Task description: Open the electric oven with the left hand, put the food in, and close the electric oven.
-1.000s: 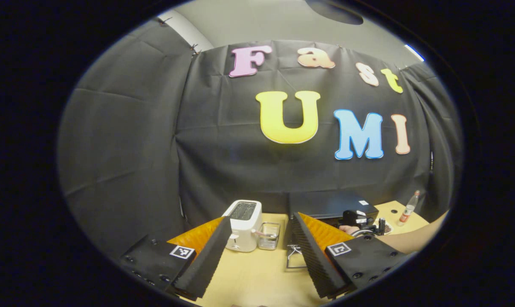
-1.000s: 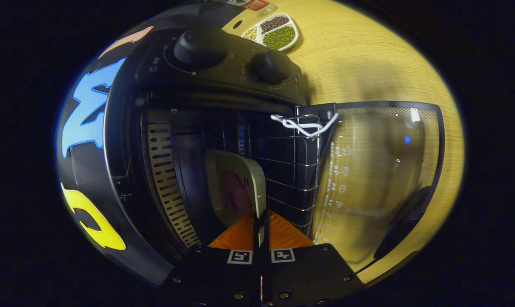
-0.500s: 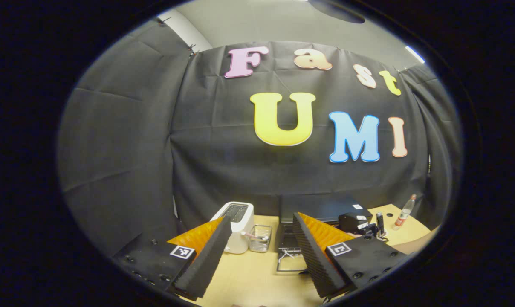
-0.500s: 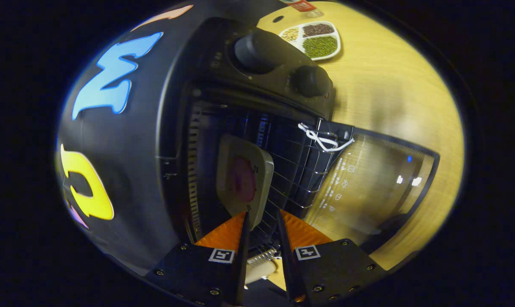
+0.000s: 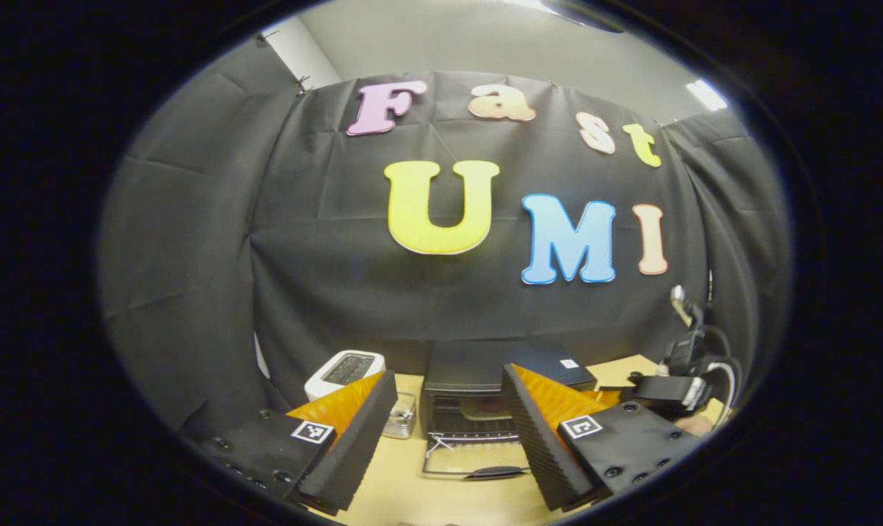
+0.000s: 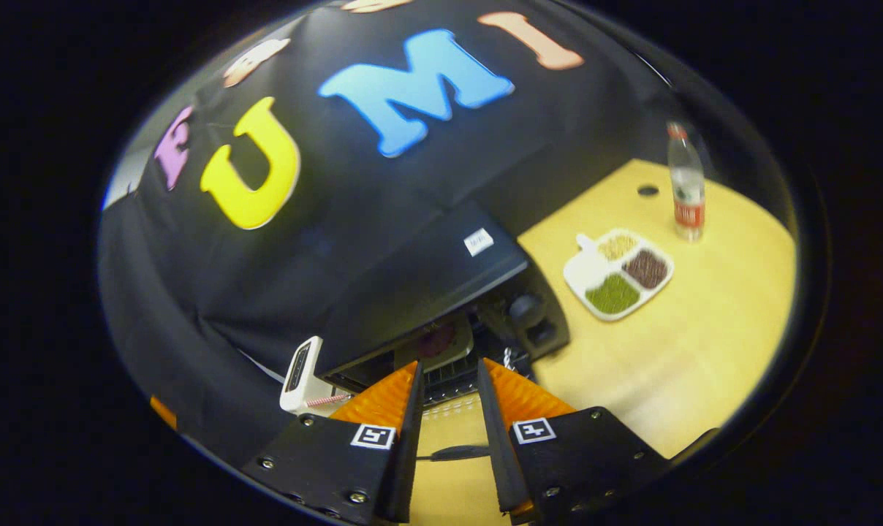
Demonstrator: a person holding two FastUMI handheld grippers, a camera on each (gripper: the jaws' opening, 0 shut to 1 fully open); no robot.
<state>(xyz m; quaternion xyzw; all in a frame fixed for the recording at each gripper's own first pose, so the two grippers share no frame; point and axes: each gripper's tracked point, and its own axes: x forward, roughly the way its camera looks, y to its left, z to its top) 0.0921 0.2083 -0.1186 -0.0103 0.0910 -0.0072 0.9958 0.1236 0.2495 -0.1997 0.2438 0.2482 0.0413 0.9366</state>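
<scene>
One electric oven (image 5: 496, 376) stood at the table's (image 6: 675, 351) back, door (image 5: 471, 460) down flat, food plate (image 6: 436, 343) inside. The hinged door looked light; its dark handle (image 5: 494, 473) offered the hold. Left gripper (image 5: 449, 431) gaped wide, empty; right gripper (image 6: 445, 427) stood narrowly parted, empty.

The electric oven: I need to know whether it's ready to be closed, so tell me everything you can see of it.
The electric oven is a black box with a flat top bearing a small white sticker, standing on the wooden table against the booth wall, right of the white toaster. Its glass door hangs fully open, lying flat toward the camera, dark handle at the front edge. Inside, a pale plate of food sits on the wire rack. Two knobs sit beside the cavity. Neither claw touches it.
</scene>
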